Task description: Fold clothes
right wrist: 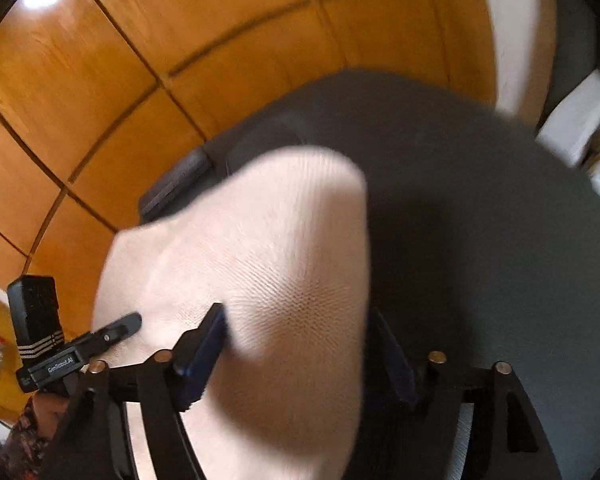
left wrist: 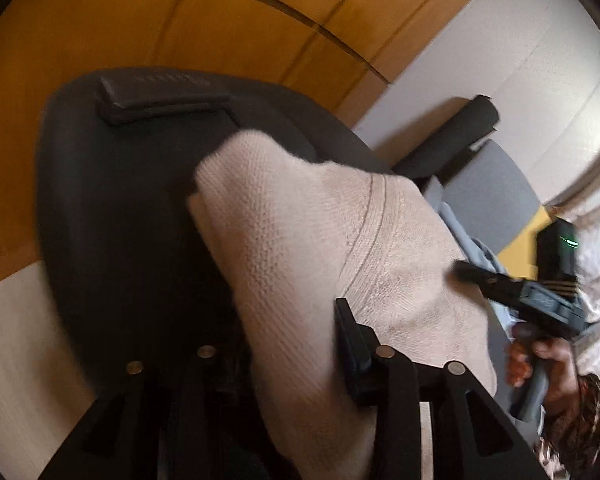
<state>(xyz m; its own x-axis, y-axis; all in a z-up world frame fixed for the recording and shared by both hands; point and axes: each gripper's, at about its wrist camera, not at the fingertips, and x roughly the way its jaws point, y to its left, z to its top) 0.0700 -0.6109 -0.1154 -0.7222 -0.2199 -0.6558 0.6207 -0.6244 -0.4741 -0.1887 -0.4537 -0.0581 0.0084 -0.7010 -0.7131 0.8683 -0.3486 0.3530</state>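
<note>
Up close, we see our left claw pinched on a cream knit garment: the cloth fills the gap between its fingers, and the dark pad of the right-hand finger presses against the fabric while the other finger is lost in shadow behind the fold. Our right claw likewise grips the same garment, which bulges up between its two blue-padded fingers. From each wrist camera we catch the other claw biting the cloth's far edge, with a hand in a patterned sleeve behind it.

Outward from both claws, the garment hangs lifted and draped over a dark grey chair, clear of the chair's rim on the near side. The knit is pale beige with a fine ribbed weave, and a raised seam curves across it; motion blur softens its edges. Beyond the chair lie orange wood panels and a white wall.
</note>
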